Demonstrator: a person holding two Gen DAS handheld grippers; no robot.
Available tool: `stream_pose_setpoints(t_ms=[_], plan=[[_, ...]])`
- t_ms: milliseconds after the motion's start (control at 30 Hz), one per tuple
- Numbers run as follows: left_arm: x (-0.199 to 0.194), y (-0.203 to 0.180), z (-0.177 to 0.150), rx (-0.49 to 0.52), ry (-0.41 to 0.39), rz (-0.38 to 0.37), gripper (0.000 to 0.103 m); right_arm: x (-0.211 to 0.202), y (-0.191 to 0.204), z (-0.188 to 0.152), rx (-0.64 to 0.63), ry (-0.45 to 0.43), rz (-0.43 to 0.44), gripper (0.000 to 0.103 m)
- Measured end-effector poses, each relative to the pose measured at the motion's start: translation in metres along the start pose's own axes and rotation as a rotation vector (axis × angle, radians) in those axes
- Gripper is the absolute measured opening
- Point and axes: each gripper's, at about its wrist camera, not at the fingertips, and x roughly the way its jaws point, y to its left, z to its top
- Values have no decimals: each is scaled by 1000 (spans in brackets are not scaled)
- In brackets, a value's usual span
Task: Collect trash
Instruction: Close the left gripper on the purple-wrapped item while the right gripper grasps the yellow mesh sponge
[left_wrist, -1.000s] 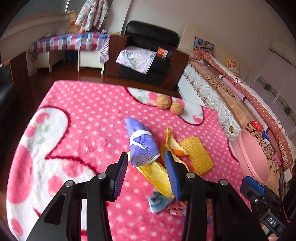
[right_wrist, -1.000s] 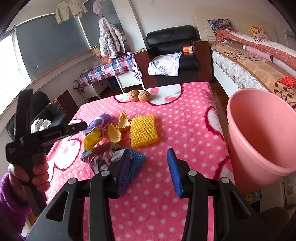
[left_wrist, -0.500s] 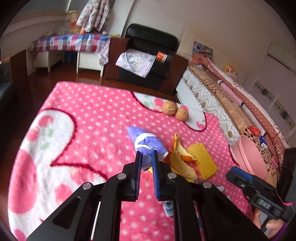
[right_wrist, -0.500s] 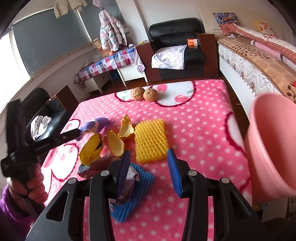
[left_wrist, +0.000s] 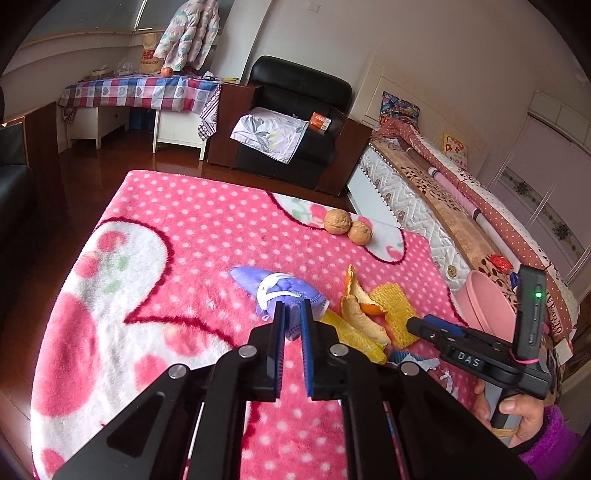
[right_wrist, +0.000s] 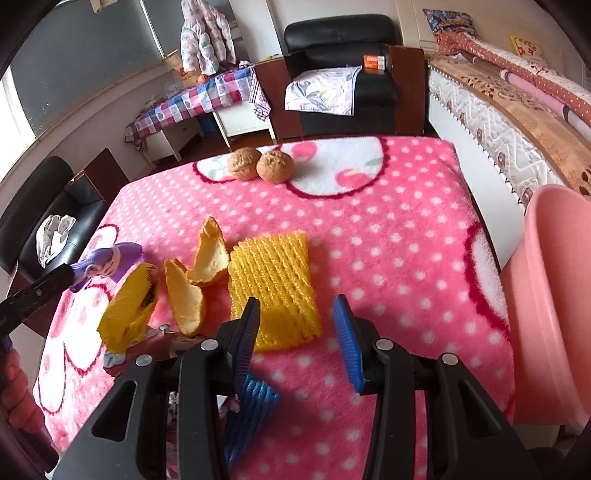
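My left gripper (left_wrist: 292, 325) is shut on the near edge of a purple face mask (left_wrist: 275, 288), which lies on the pink dotted blanket (left_wrist: 177, 229). The mask also shows in the right wrist view (right_wrist: 107, 264). My right gripper (right_wrist: 297, 328) is open and empty, over the near end of a yellow foam net (right_wrist: 273, 280). Orange peels (right_wrist: 201, 275) and a yellow wrapper (right_wrist: 127, 308) lie left of the net. A blue foam net (right_wrist: 247, 413) and crumpled scraps lie under the right gripper's left finger. The pink bin (right_wrist: 554, 306) stands at the right.
Two walnuts (right_wrist: 260, 166) sit at the blanket's far edge. A bed (left_wrist: 461, 206) runs along the right, behind the bin. A black armchair (left_wrist: 291, 122) and a checked-cloth table (left_wrist: 140, 92) stand beyond the blanket.
My left gripper has shut on the purple mask's edge. My right gripper has moved forward from over the blue net and scraps to over the yellow foam net, still open.
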Motion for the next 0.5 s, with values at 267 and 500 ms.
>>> stream_pose_setpoints(t_ms=[267, 500], plan=[[-9, -8, -2, 11, -12, -4, 6, -12, 2, -5, 2, -25, 31, 11], [-22, -22, 0, 41, -37, -13, 1, -42, -2, -12, 8, -89, 40, 10]])
